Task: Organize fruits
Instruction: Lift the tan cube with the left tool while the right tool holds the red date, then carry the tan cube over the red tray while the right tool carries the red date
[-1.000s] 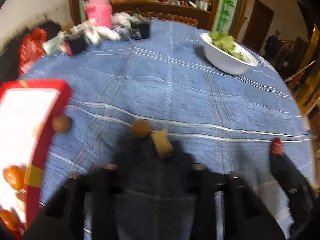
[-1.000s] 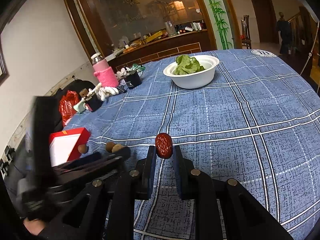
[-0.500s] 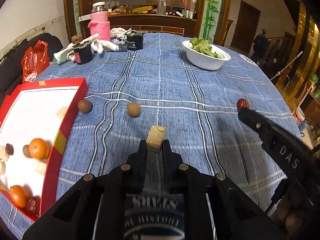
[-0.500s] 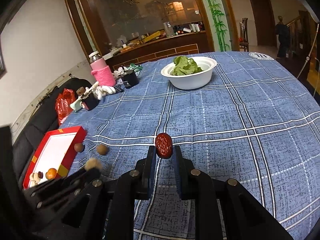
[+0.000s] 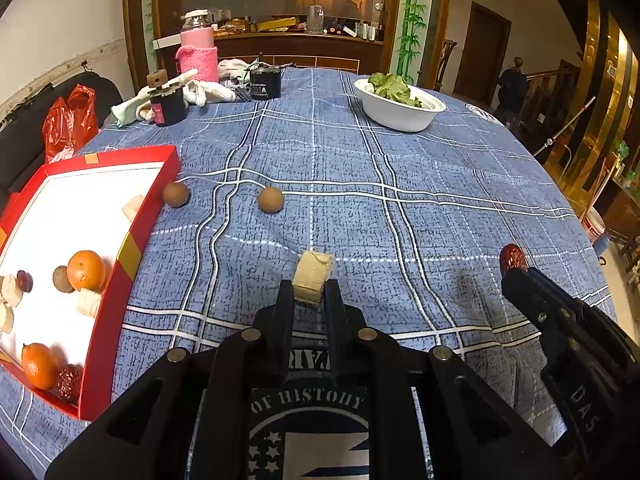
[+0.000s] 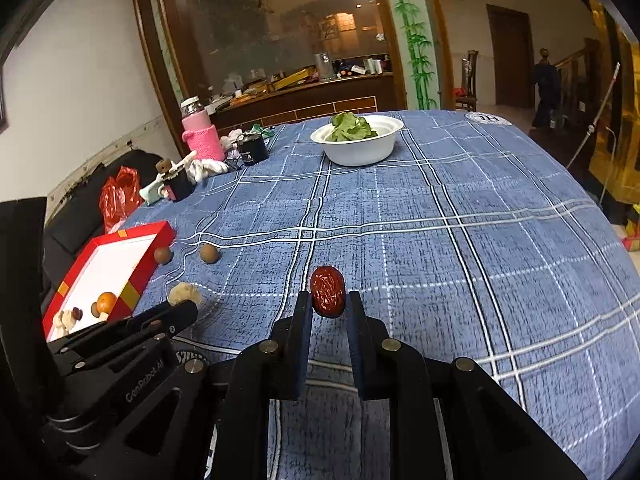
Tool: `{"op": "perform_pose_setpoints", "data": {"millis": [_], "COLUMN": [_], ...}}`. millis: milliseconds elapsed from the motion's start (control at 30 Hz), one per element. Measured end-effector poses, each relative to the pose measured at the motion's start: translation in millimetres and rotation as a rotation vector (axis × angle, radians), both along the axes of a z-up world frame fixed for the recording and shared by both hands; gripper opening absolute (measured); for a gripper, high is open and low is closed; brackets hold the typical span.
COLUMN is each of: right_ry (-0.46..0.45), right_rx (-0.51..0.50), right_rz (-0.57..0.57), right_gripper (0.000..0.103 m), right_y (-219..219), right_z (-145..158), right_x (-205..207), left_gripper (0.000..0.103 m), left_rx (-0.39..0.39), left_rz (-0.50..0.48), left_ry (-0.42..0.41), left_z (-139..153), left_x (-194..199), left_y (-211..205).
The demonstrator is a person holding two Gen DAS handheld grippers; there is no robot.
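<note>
A: Left gripper [image 5: 310, 292]: fingers pinching a pale tan chunk [image 5: 313, 277], held over the tabletop [image 5: 440, 184]. Right gripper [image 6: 327, 304]: fingers pinching a wrinkled red date [image 6: 327, 291], also held over the cloth.

B: Containers?

A: Red box [image 5: 148, 204] at the near left, white inside. It holds two oranges [image 5: 86, 270], a date in the near corner [image 5: 69, 383], a small brown round fruit, a dark one, and several pale pieces. White bowl [image 5: 394, 114] far right, filled with green leaves [image 5: 390, 88].

B: Loose fruit?

A: Two brown round fruits on the cloth: one [image 5: 175, 194] touching the box's right wall, the other [image 5: 271, 199] a little to its right.
</note>
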State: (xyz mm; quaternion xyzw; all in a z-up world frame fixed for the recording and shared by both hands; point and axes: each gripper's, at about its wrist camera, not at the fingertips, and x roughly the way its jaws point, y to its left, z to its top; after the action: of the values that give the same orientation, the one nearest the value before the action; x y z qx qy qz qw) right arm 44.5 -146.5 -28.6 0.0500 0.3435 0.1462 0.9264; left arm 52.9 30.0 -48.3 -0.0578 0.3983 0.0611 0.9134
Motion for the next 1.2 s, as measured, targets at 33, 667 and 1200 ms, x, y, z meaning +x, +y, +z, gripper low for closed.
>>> {"op": "perform_pose_setpoints", "data": {"millis": [33, 667, 1200], "right_ry": [0.000, -0.027, -0.077], "right_rx": [-0.007, -0.082, -0.102], "right_rz": [0.000, -0.021, -0.053], "right_gripper": [0.018, 0.018, 0.018], "right_y": [2, 13, 12], "right_z": [-2, -4, 2], "right_x": [-1, -4, -10], "left_gripper": [0.012, 0.012, 0.012], "left_rx": [0.003, 0.046, 0.053], "left_rz": [0.000, 0.012, 0.068], "left_ry": [-0.002, -0.092, -0.178], "left_z": [-1, 8, 18], "left_x": [-1, -13, -28], "left_y": [0, -3, 3]}}
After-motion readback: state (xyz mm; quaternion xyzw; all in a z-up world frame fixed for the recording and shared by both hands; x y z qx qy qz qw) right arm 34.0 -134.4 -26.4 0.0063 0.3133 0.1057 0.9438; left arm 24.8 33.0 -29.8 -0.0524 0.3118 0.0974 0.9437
